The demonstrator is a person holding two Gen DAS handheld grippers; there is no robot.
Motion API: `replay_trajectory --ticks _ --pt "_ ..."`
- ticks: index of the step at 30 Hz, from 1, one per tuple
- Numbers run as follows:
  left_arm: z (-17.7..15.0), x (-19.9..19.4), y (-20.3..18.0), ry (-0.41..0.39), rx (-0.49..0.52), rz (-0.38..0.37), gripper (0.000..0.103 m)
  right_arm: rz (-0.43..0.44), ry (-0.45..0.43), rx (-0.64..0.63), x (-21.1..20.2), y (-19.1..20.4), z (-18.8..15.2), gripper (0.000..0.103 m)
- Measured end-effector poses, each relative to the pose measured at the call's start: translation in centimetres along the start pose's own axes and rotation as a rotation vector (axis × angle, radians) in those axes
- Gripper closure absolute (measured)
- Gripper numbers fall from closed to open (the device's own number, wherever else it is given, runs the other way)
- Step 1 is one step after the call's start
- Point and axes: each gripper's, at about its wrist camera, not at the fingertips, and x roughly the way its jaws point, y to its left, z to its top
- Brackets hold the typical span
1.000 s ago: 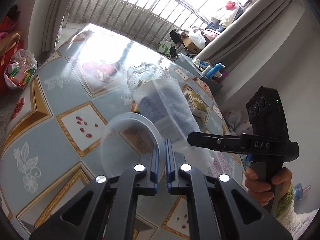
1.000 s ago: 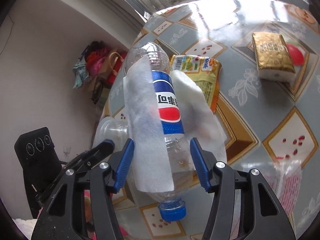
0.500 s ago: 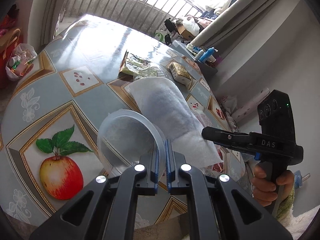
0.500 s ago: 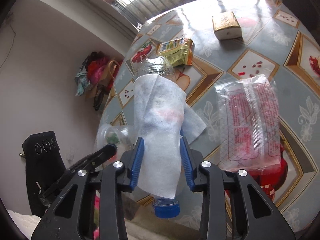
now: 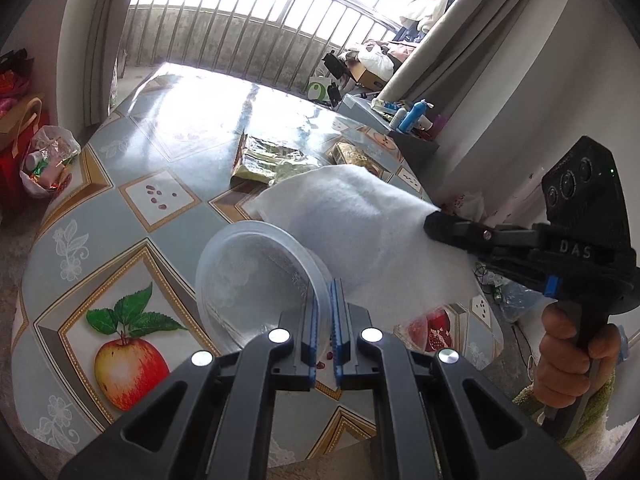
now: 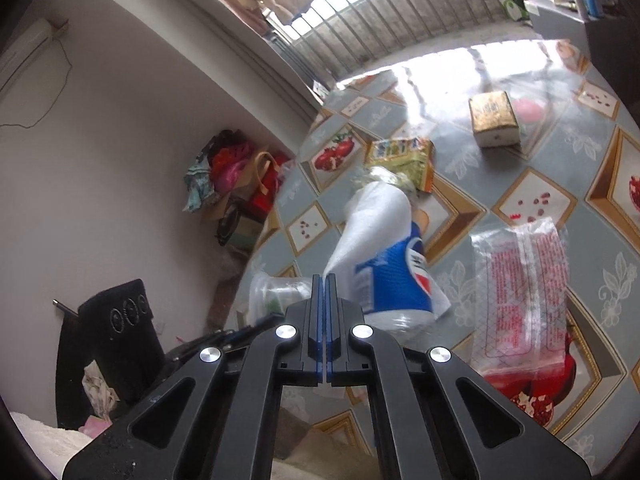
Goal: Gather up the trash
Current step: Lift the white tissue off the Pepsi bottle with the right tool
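Note:
My left gripper (image 5: 326,300) is shut on the rim of a clear plastic cup (image 5: 256,280), held above the table's near edge. My right gripper (image 6: 325,284) is shut on a white tissue (image 6: 372,220) that drapes over a Pepsi bottle (image 6: 400,280). The bottle hangs just right of the jaws, outside them. The tissue (image 5: 360,232) and the right gripper (image 5: 436,224) also show in the left wrist view, right of the cup. The cup (image 6: 272,292) shows left of my right gripper.
On the patterned table (image 5: 120,208) lie a yellow snack wrapper (image 6: 404,160), a gold tissue pack (image 6: 494,120) and a clear red-printed plastic bag (image 6: 524,288). A bag of trash (image 5: 48,160) sits on the floor at left. Bags (image 6: 236,176) are piled by the wall.
My right gripper has closed from around the bottle to pinching only the tissue; the bottle now sits right of the jaws. Both grippers have pulled back from the table. The left still holds the cup.

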Motion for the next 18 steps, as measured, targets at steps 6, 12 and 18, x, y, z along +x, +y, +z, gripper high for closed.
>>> replay_trajectory --ticks 6,12,18 --pt "0.4 -1.0 -0.2 -0.027 0.011 0.004 0.098 0.087 -0.097 -0.039 -2.7 2.2 2.1 0.103" --pt "0.6 -0.7 -0.4 -0.024 0.018 0.014 0.098 0.133 -0.204 -0.056 -6.4 3.1 3.0 0.103" --pt "0.7 -0.2 -0.8 -0.015 0.017 0.018 0.098 0.141 -0.319 -0.060 -10.2 2.9 3.4 0.103"
